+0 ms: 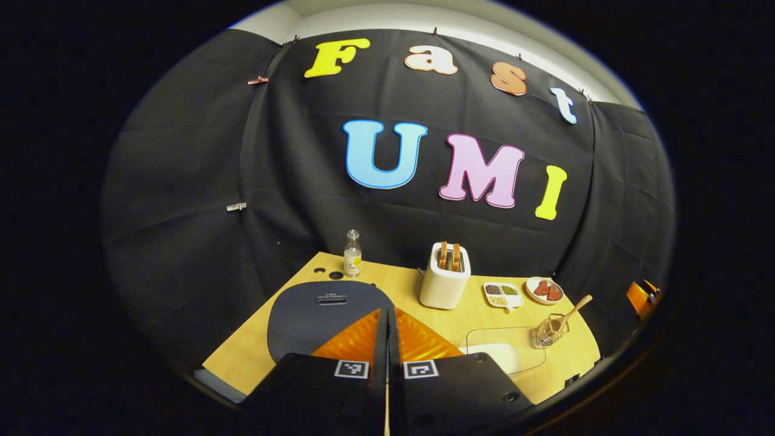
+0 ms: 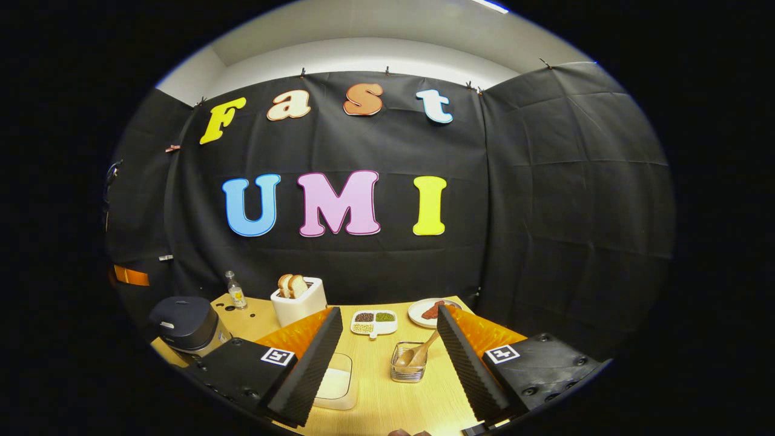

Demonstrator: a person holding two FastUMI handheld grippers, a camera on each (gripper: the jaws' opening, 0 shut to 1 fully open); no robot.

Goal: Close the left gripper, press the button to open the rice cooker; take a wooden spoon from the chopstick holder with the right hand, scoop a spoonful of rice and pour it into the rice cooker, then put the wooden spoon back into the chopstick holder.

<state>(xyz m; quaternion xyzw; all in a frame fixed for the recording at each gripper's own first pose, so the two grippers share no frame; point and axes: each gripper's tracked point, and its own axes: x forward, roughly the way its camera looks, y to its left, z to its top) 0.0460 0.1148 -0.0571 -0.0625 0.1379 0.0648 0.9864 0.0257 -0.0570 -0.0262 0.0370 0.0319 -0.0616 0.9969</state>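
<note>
The left gripper (image 1: 387, 318) has its 2 fingers pressed together, empty, above the closed rice cooker (image 1: 327, 312). The right gripper (image 2: 387, 339) gapes wide, empty; the wooden spoon (image 2: 416, 354) stands in the chopstick holder (image 2: 407, 363) between its fingers. No writing is legible.

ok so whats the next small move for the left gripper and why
Probably ease the left gripper down and forward onto the dark grey rice cooker. Its jaws are already together, it hovers above the closed lid, and the slot-like button sits just ahead, apparently unpressed.
</note>
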